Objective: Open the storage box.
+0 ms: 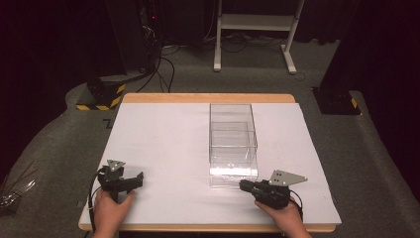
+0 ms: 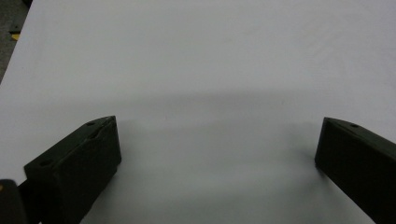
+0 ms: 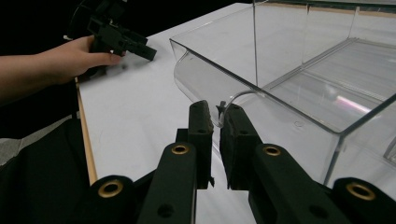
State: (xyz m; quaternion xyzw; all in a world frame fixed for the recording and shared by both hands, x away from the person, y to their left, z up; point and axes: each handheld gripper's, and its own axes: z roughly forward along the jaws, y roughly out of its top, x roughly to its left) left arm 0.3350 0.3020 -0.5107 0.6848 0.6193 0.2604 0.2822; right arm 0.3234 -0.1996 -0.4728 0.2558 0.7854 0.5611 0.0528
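**Right tool pinched on the front wall of the clear box; left tool idle and wide**

Clear plastic box (image 1: pixel 233 144) stands a little right of centre on the white surface (image 1: pixel 163 144); long axis runs away from the person; an inner tray or drawer of the same clear plastic shows inside it, its near end at the box's front edge.

Right tool (image 1: pixel 243 185) sits at the near end of the box, low over the surface, held by the right hand (image 1: pixel 283 214); pointing left and slightly forward toward the box's near corner. In the right gripper view the right tool (image 3: pixel 215 116) has its jaws drawn almost together; the thin curved lip of the box's front wall (image 3: pixel 205 86) runs down between the tips; pads appear to press on it, one inside, one outside; the gap left is no wider than the plastic.

Left tool (image 1: pixel 138 177) rests near the front left of the surface, well apart from the box; the left hand (image 1: pixel 111 208) grips it from below. In the left gripper view its jaws stand far apart, with bare white surface (image 2: pixel 210 93) between them; nothing held.

Floor beyond the surface: grey carpet, cables, a white frame stand (image 1: pixel 252 22).
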